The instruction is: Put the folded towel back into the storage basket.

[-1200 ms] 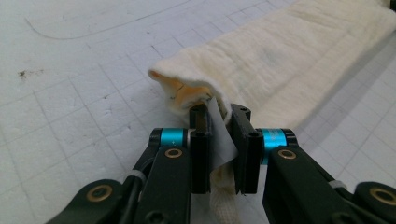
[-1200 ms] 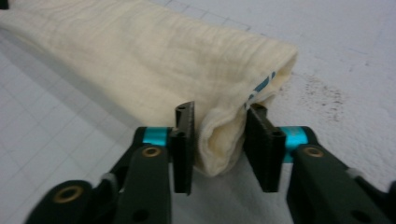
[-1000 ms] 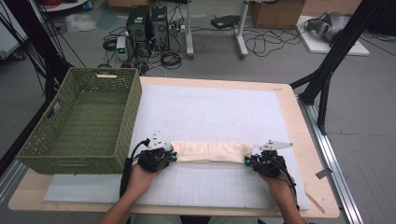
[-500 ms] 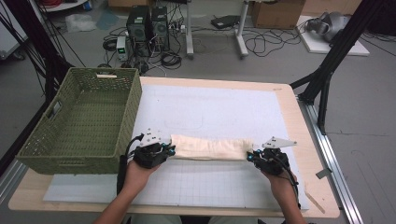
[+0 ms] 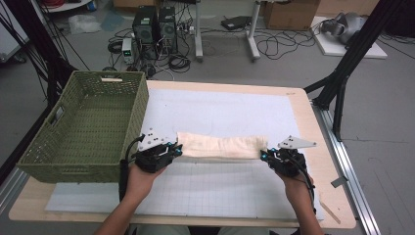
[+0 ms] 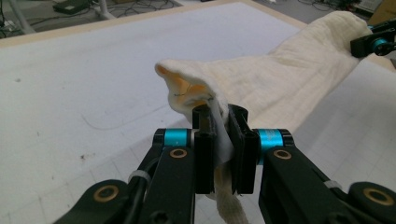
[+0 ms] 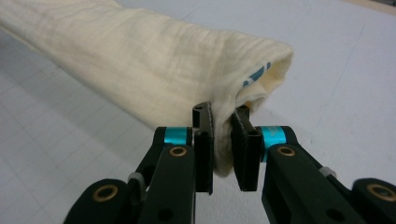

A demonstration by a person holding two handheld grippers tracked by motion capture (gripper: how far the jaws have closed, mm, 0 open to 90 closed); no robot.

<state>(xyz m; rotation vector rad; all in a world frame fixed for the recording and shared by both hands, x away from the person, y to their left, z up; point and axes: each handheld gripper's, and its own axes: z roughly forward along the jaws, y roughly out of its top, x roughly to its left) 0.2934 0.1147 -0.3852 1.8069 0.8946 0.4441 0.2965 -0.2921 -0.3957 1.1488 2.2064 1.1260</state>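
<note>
Cloth stretches between our two claws: a cream, folded cotton cloth lies as a long band on the white gridded mat that covers the wooden desk, nearer the desk's front edge than its far edge. Our left claw is clenched on the cloth's left end; in the left gripper view the fabric is pinched between the black jaws and curls open above them. Our right claw is clenched on the cloth's right end; in the right gripper view the jaws grip the lower fold, with a blue mark inside the open end. A green woven plastic basket stands at the desk's left edge, just beside our left claw.
</note>
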